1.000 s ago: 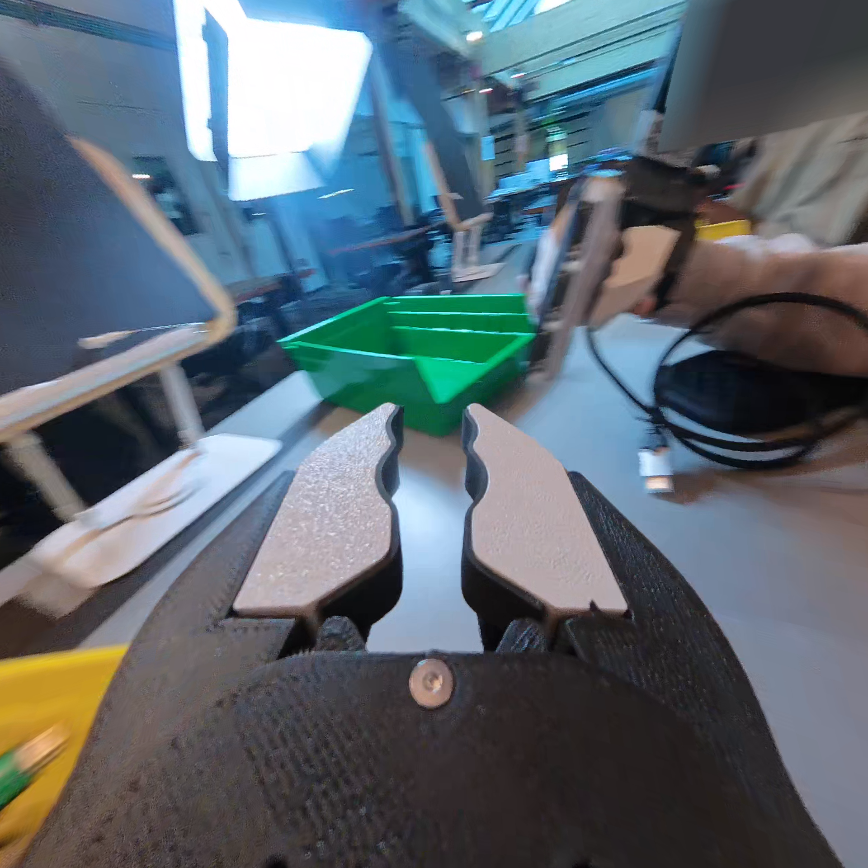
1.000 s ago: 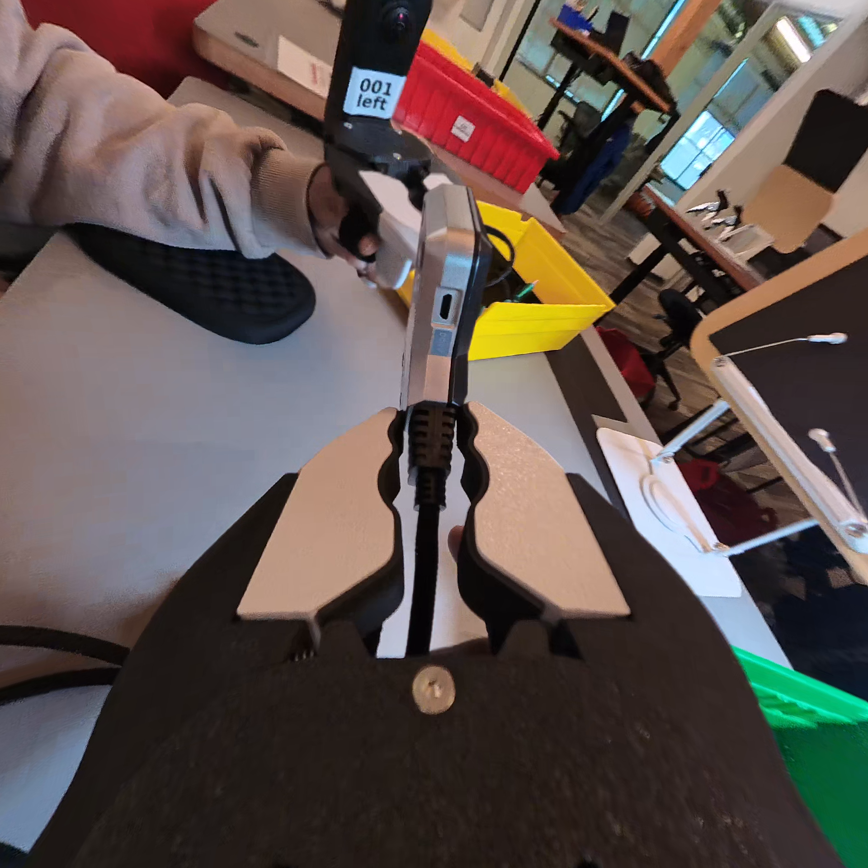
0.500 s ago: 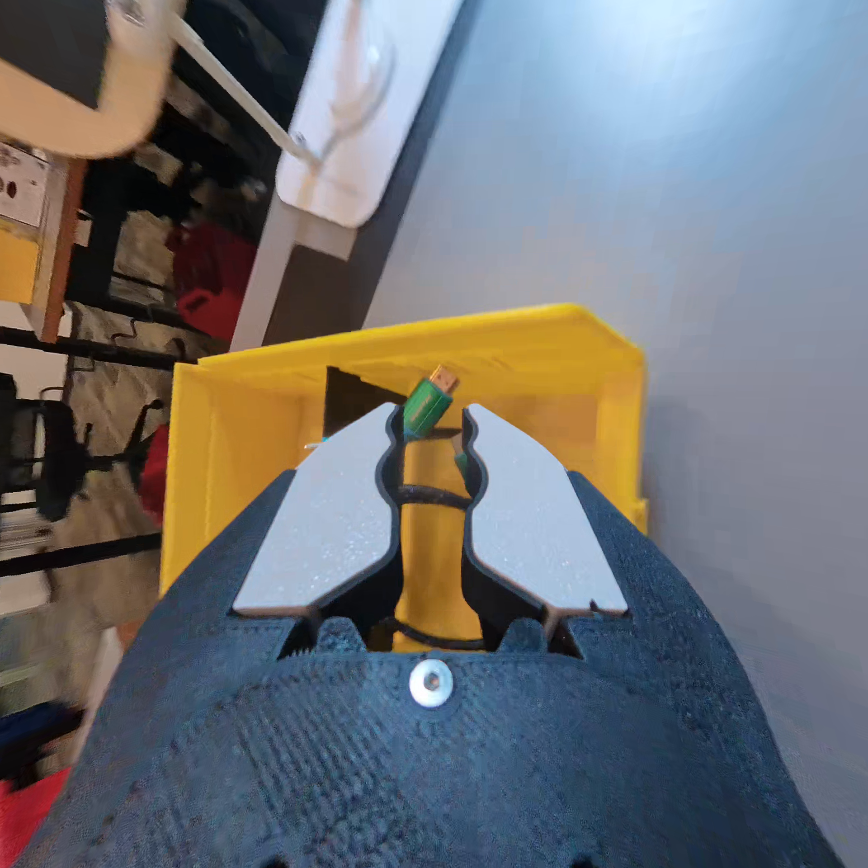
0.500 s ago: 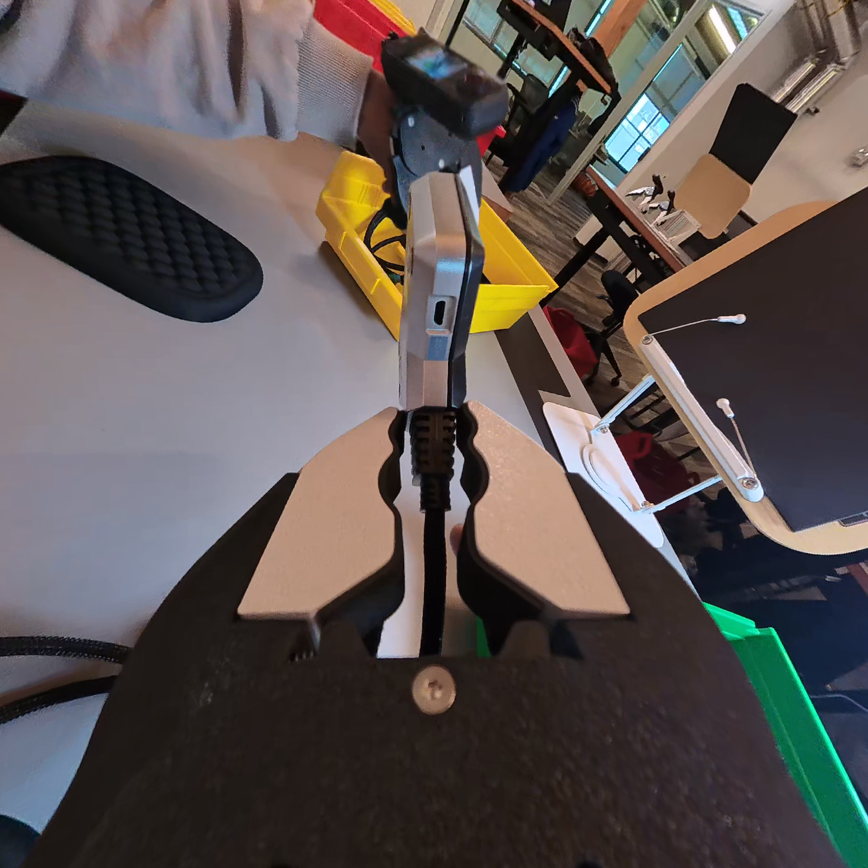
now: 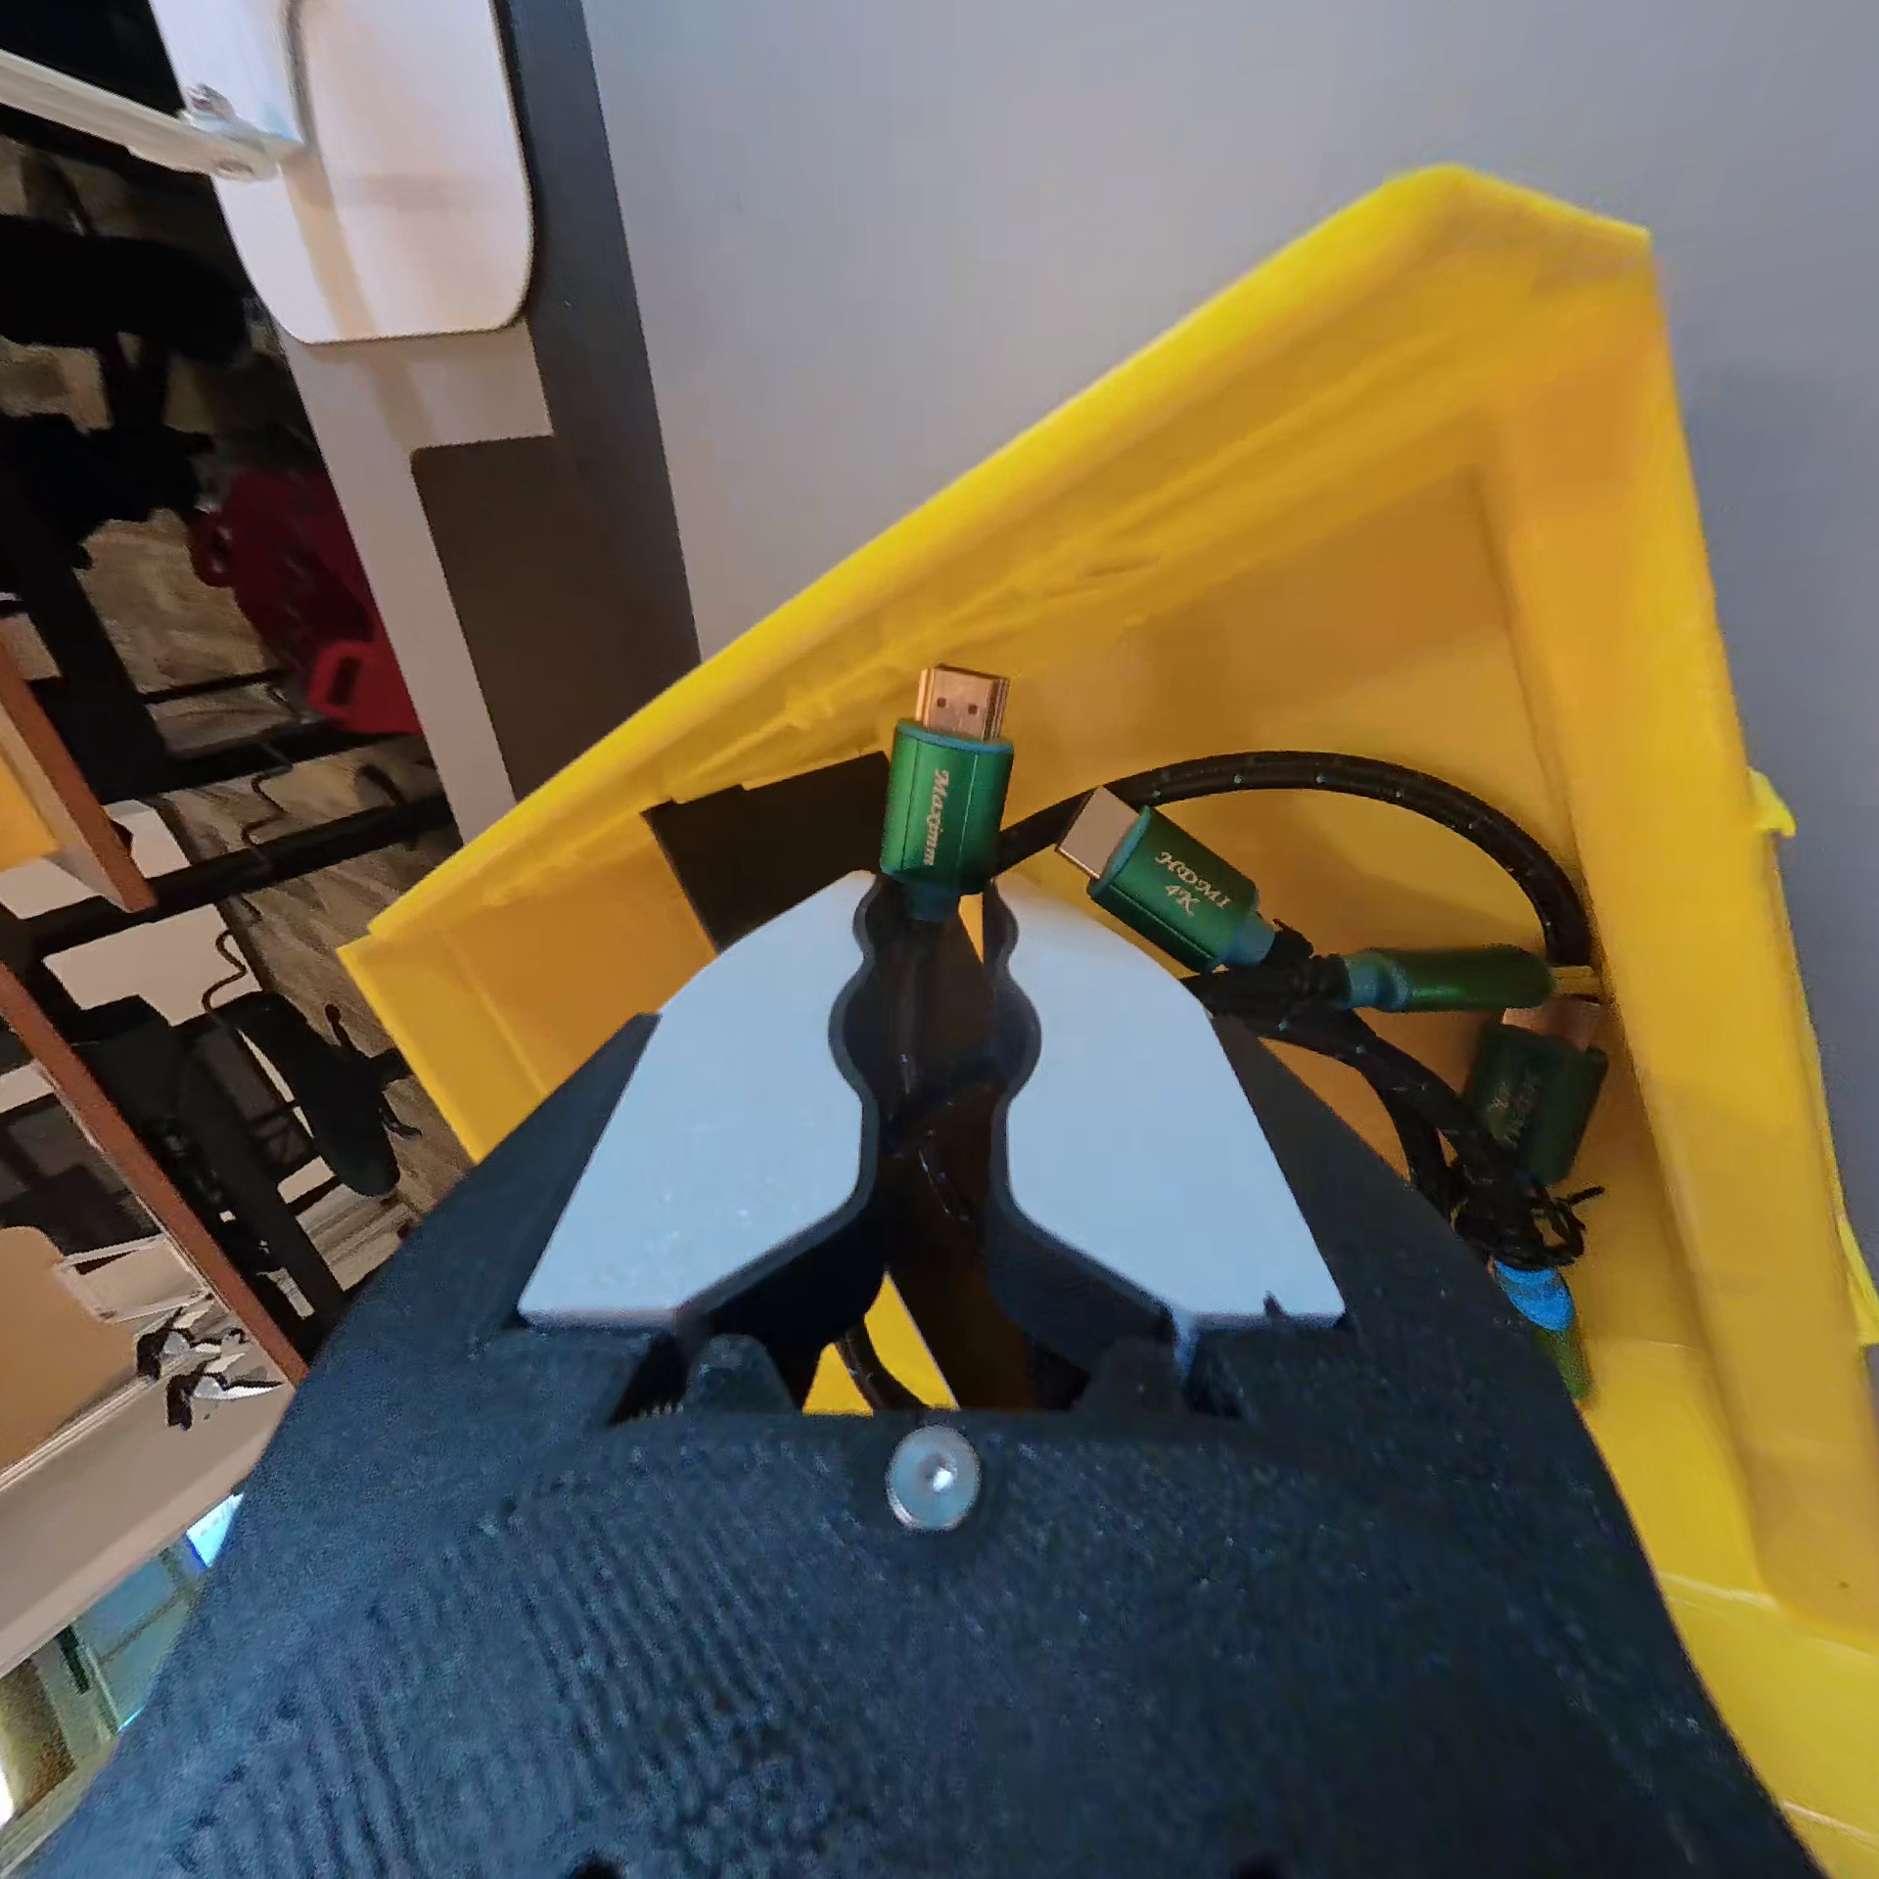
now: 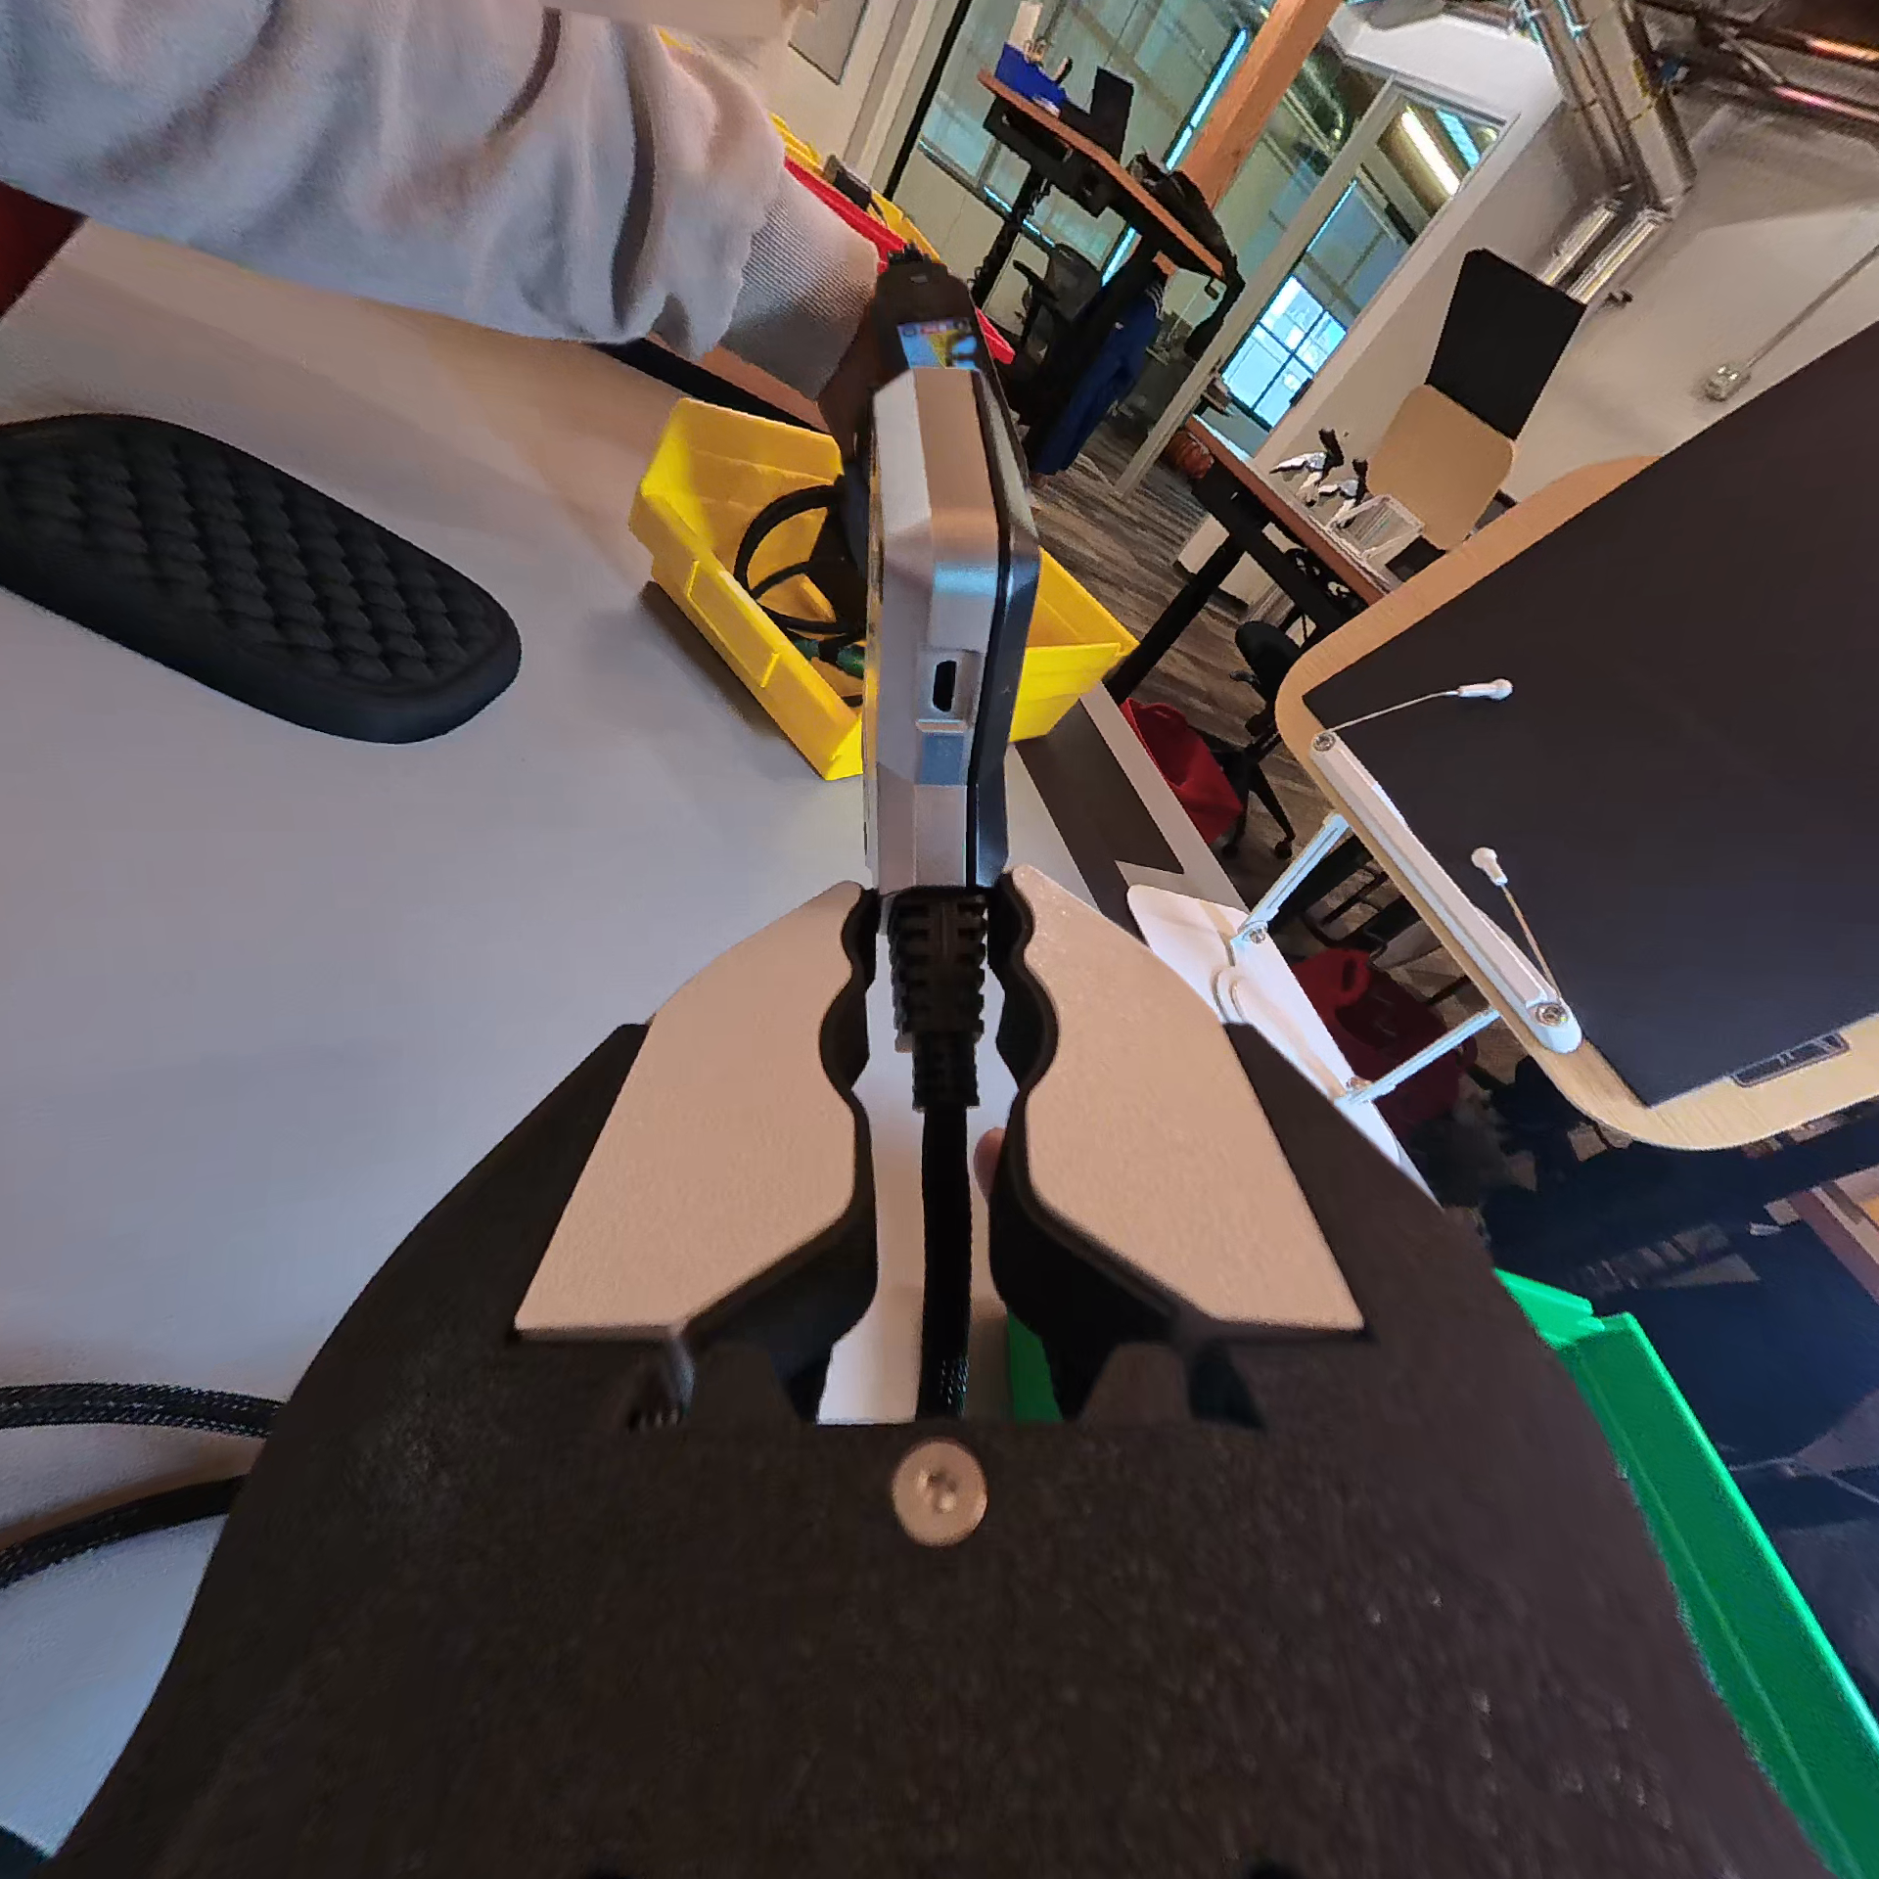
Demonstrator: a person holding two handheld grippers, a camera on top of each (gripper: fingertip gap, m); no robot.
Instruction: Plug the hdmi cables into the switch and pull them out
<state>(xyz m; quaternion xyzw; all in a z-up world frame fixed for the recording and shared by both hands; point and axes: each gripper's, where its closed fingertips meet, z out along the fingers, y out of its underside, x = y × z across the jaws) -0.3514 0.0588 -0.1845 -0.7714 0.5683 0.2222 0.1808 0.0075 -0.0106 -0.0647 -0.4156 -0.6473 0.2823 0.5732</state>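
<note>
Green-shelled HDMI cable plug (image 5: 946,819) with a gold tip stands at frame centre of the left wrist view, its black braided cable pinched between the closed fingers of the left gripper (image 5: 933,905), above the yellow plastic bin (image 5: 1271,529). More green plugs (image 5: 1169,895) lie in the bin at right. In the right wrist view, the right gripper (image 6: 933,900) clamps the ribbed black strain relief (image 6: 935,966) of the silver slab-shaped switch (image 6: 941,630), upright at centre above the grey table (image 6: 356,915).
</note>
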